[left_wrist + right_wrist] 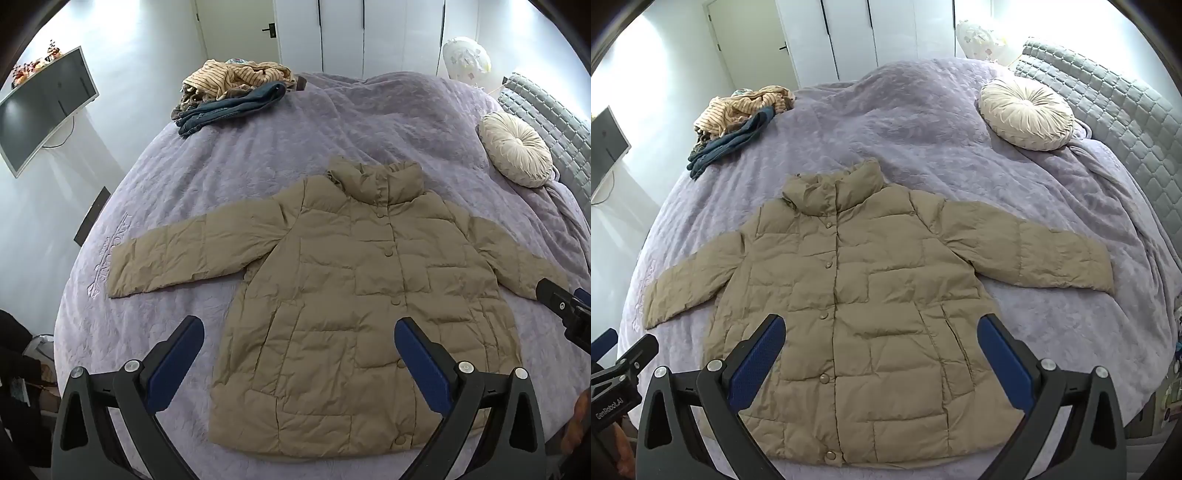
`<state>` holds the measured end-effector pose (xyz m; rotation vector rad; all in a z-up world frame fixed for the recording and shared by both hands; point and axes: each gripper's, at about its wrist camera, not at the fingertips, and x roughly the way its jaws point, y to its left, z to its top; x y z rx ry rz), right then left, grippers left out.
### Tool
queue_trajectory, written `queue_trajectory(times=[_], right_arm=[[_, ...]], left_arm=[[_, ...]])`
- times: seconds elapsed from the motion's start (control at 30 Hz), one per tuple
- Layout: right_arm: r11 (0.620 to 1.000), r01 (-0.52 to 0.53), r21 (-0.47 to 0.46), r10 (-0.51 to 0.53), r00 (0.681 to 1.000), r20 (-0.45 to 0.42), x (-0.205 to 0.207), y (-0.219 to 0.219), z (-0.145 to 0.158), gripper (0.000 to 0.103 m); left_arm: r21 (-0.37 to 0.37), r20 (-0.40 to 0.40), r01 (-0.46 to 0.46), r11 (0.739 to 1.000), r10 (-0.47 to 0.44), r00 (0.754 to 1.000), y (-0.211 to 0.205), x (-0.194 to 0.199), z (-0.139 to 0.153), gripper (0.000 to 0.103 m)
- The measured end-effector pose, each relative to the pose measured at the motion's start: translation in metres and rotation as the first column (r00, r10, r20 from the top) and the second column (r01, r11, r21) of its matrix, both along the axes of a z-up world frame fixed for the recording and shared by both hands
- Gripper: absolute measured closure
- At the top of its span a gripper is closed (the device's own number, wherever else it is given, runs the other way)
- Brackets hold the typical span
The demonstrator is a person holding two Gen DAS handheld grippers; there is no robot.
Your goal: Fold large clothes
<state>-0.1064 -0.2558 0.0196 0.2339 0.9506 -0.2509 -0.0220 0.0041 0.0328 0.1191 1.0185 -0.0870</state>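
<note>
A tan quilted puffer jacket [351, 295] [871, 306] lies flat and buttoned on a lilac bedspread [295, 147] [905, 129], front up, collar away from me, both sleeves spread out to the sides. My left gripper [299, 332] hovers open above the jacket's lower left half, nothing between its blue pads. Over the jacket's lower middle my right gripper [881, 328] also hangs open and empty. Part of the right gripper shows at the right edge of the left wrist view, near the jacket's right cuff.
A heap of striped and dark blue clothes [232, 96] [738, 122] lies at the bed's far left. A round cream cushion [515, 147] [1027, 112] rests by the grey padded headboard [1115, 107]. A monitor [40, 107] stands left of the bed; white wardrobe doors [849, 37] lie beyond.
</note>
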Motion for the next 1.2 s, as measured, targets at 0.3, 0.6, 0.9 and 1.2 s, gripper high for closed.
queue_trajectory(times=[0.3,0.6,0.9,1.2], right_arm=[[1.000,-0.002,-0.001,0.002,1.000,-0.002,0.000,-0.001,0.000,0.000],[1.000,0.000,-0.008,0.000,1.000,-0.001,0.001,-0.001,-0.001,0.000],[1.000,0.001,0.004,-0.001,1.000,0.000,0.000,-0.005,-0.005,0.000],[1.000,0.001,0.002,-0.001,1.000,-0.002,0.000,-0.004,-0.009,0.000]], left_arm=[[0.002,-0.003,-0.002,1.000,0.002,1.000,-0.002,-0.001,-0.002,0.000],[0.002,-0.010,-0.005,1.000,0.005,1.000,-0.004,-0.002,-0.003,0.000],[0.004,-0.014,-0.005,1.000,0.005,1.000,-0.006,0.000,-0.006,0.000],[0.005,-0.018,-0.004,1.000,0.004,1.000,-0.006,0.000,-0.009,0.000]])
